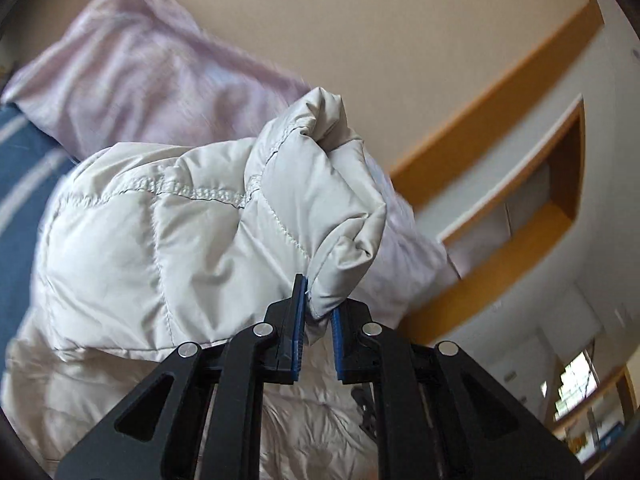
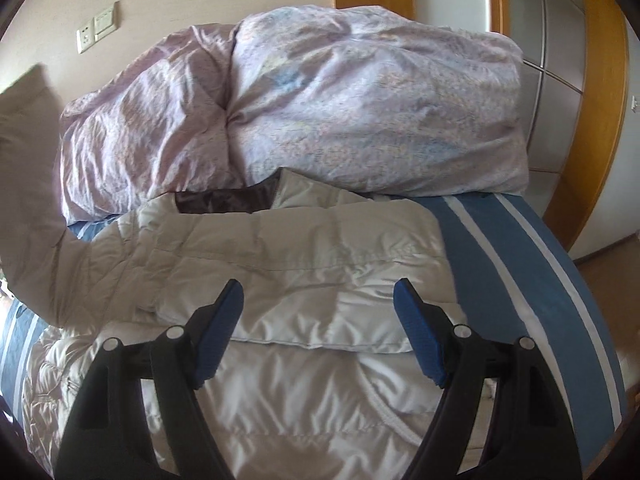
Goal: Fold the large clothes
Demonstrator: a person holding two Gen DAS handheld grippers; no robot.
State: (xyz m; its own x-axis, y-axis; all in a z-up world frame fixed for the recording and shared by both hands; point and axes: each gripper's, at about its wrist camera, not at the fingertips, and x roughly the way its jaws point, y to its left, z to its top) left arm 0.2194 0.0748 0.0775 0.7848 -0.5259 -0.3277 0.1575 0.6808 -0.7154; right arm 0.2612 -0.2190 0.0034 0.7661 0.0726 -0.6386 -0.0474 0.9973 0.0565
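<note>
A pale grey quilted down jacket (image 2: 288,264) lies on a bed with a blue, white-striped sheet (image 2: 516,264). Its dark lining shows at the collar (image 2: 224,202). My left gripper (image 1: 318,316) is shut on a bunched edge of the jacket (image 1: 224,232) and holds it lifted, so the padded cloth hangs in front of the camera. My right gripper (image 2: 318,320) is open and empty, just above the jacket's folded part, with its blue pads (image 2: 224,320) spread wide.
A crumpled lilac duvet (image 2: 320,100) is piled at the far side of the bed, also in the left wrist view (image 1: 132,76). A beige wall with a switch plate (image 2: 98,26), wooden door frames (image 2: 592,128) and the floor at the right bound the bed.
</note>
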